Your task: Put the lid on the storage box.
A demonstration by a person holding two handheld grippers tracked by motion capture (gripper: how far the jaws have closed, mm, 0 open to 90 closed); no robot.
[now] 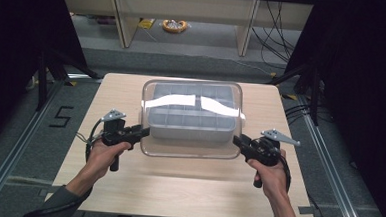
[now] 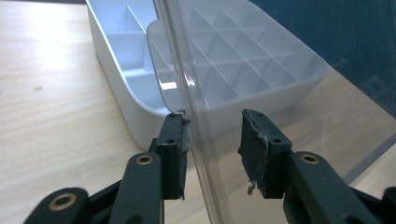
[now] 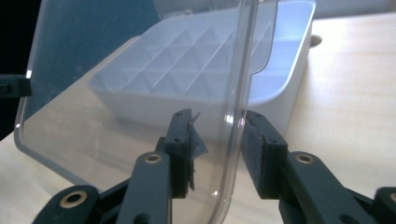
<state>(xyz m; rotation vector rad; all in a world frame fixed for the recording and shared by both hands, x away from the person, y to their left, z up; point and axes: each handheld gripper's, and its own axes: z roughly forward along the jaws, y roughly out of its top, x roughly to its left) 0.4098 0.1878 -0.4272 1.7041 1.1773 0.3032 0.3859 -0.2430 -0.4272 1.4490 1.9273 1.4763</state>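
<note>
1. Light wooden desk with rounded corners [image 1: 127,185]: it carries the work. The near half, toward the person, is bare; the items sit toward the middle and far edge.

2. Clear rigid plastic lid with rounded corners [image 1: 189,148]: held above the centre of the desk, spanning between the two grippers. Its near edge overhangs toward the person, and the tray reads through it. In both gripper views the lid's side wall stands up between the jaws, lifted off the tray rather than seated on it.

3. Pale grey plastic organiser tray divided into many small compartments [image 1: 187,133]: it rests on the desk beneath and behind the lid, nearer the far edge than the near one. The compartments seen in the gripper views look empty.

4. Left gripper [image 1: 142,132]: closed on the lid's left edge, one pad on either side of the clear wall [image 2: 205,154].

5. Right gripper [image 1: 238,140]: closed likewise on the lid's right edge [image 3: 233,154].

6. Assessment: the lid is gripped on both sides and appears free of the tray, so the grasp and separation look done. Remaining, by my judgement, is to carry the lid and set it down, either on bare desk or back on the tray; which one cannot be told.
</note>
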